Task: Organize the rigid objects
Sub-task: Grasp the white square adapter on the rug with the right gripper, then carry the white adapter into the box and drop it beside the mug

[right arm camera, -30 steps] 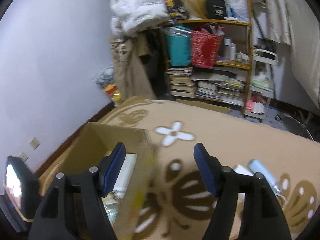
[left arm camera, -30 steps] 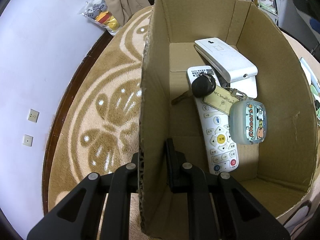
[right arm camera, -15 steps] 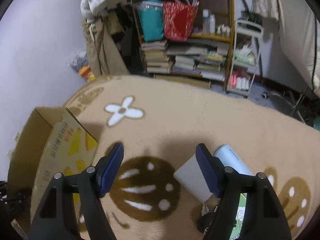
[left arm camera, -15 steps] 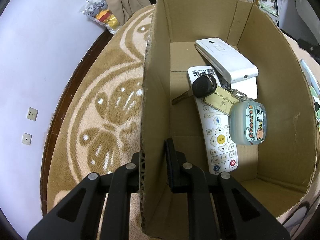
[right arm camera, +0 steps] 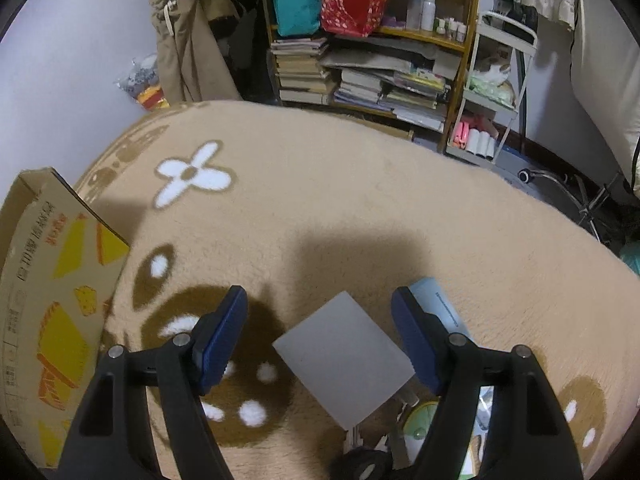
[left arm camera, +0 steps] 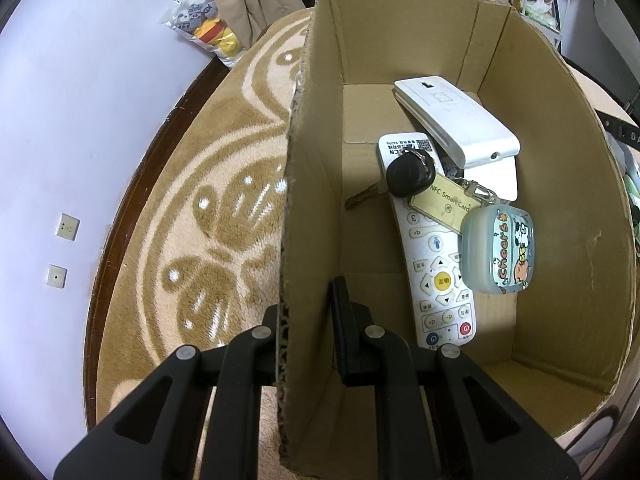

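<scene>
Beige patterned rug (right arm camera: pixel 360 208), cluttered shelves at frame top. Cardboard box (left arm camera: pixel 580 184) already loaded: remote control (left arm camera: pixel 436 280), white flat device (left arm camera: pixel 456 120), key bunch (left arm camera: pixel 408 178), cartoon case (left arm camera: pixel 498 248). Box wall is pinched by left gripper (left arm camera: pixel 308 320). Right gripper (right arm camera: pixel 320 332) is spread above grey card (right arm camera: pixel 344 360), lower centre; pale blue tube (right arm camera: pixel 440 304) and small clutter left unsorted.

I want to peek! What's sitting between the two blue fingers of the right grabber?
In the right wrist view, a flat grey card lies on the rug, between the right gripper's open blue fingers.
</scene>
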### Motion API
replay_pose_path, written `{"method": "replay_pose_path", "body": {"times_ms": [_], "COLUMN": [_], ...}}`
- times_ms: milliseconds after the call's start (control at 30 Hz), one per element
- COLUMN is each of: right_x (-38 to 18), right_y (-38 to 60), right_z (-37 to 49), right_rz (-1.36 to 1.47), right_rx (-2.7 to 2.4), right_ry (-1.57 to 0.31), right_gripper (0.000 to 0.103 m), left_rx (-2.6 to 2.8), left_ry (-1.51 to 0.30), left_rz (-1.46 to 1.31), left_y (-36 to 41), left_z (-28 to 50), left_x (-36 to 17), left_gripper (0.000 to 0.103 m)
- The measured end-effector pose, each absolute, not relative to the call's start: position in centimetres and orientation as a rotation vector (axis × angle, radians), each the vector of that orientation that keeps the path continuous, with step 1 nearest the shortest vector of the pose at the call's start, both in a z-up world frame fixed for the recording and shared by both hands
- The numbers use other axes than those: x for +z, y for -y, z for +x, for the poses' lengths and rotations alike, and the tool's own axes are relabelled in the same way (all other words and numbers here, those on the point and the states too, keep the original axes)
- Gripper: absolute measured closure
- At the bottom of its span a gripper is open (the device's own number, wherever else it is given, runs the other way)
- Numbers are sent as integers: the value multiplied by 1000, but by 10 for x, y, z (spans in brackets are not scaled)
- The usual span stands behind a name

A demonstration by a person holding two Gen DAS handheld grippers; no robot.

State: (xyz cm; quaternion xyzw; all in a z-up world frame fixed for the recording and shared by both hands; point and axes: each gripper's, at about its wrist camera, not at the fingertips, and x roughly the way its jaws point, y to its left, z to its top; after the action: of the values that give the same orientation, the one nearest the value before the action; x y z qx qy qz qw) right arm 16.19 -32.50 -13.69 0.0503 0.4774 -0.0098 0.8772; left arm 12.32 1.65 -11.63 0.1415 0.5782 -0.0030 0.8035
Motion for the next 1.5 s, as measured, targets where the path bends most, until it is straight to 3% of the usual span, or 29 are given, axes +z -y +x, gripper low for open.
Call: {"method": "replay_pose_path", "body": {"times_ms": [367, 600, 1500], "right_x": [-163, -162, -108], "right_y": [322, 316, 266], "right_z": [159, 145, 104], "right_rz": [51, 17, 63], "right_rx": [-40, -49, -78], "right_ry": [-1070, -1025, -861], "right_gripper": [25, 37, 47], "left_rx": [-8, -8, -7], "left_ry": [-1236, -1234, -1227], "left_rz": [312, 313, 309], "left_y": [-16, -16, -17], "left_z": [123, 124, 123], "left_x": [-115, -114, -116], "left_gripper": [90, 90, 90]}}
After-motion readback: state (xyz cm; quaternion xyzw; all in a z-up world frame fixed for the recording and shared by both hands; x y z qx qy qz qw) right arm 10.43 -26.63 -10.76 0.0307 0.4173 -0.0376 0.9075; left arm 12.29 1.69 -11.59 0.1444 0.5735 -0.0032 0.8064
